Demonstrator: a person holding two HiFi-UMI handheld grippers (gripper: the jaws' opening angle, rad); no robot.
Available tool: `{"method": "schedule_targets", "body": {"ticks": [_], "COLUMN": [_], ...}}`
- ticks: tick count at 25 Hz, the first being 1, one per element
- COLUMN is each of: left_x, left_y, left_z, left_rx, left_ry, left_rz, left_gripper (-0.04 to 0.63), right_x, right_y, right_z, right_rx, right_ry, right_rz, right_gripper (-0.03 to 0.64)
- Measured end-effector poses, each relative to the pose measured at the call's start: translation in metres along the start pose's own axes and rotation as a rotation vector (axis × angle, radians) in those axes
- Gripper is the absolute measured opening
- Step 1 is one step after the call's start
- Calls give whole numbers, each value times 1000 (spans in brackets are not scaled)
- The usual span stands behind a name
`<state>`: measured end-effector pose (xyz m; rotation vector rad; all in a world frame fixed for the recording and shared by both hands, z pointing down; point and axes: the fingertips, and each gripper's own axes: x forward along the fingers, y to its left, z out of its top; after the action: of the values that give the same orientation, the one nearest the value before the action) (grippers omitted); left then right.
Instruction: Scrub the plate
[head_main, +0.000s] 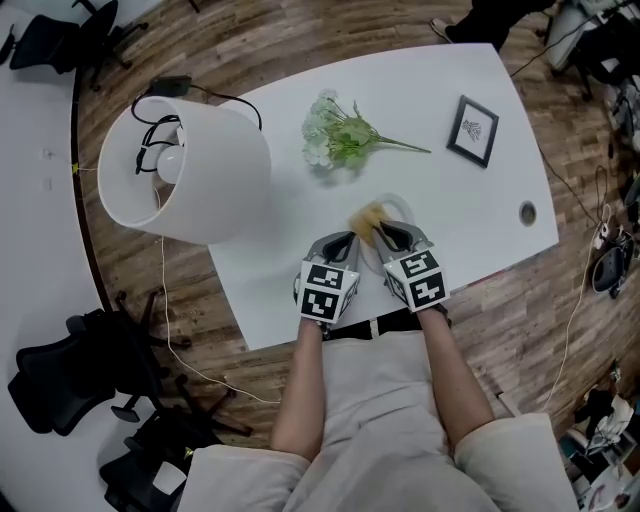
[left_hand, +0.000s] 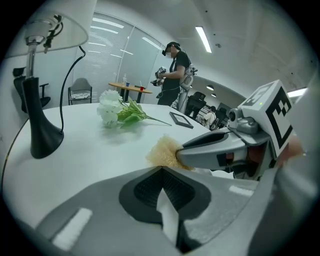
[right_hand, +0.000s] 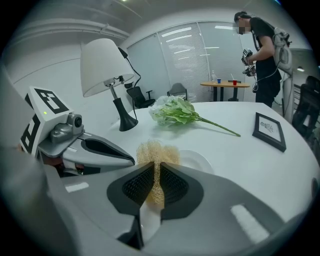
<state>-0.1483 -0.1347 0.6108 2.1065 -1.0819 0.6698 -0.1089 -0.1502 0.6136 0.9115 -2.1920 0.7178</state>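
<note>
Right gripper (right_hand: 155, 170): jaws nearly together, pinching tan scrubber (right_hand: 158, 151) over white plate (right_hand: 199, 161). Left gripper (left_hand: 161, 172): jaws closed on thin plate rim. 2 grippers side by side on table (head_main: 480, 215).

The plate (right_hand: 198, 161) shows only its far right part; the rest lies hidden behind the scrubber (right_hand: 156, 151) and the right claw (right_hand: 154, 172). The scrubber's lower end vanishes between that claw's jaws. The framed picture's (right_hand: 269, 129) print is too small to read.

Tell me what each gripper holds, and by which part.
Right gripper: the scrubber, pinched at its near end. Left gripper: the plate, by its rim.
</note>
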Motion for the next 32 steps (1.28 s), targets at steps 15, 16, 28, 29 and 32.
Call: {"method": "schedule_targets", "body": {"ticks": [15,16,28,29,32], "left_x": [23,24,41,43,47], "left_y": [0,0,-16,-19,-25], "left_z": [18,19,30,30,27], "left_rx": [-25,-25,-38,-36,-20], "left_ry": [-22,-23,2,9,18], "left_rz": [29,32,4,0,-12], "left_gripper": [0,0,0,0,0], "right_x": [4,3,-9,-10,-14], "right_y": [-18,-20,-38,-40,-44], "right_z": [13,14,14,13,5], "right_rx": [-49,-54,-76,-75,-66], "right_ry": [14,17,56,58,60], "right_rz": [-20,-22,-35,-37,-49], "right_gripper": [58,58,58,58,58]}}
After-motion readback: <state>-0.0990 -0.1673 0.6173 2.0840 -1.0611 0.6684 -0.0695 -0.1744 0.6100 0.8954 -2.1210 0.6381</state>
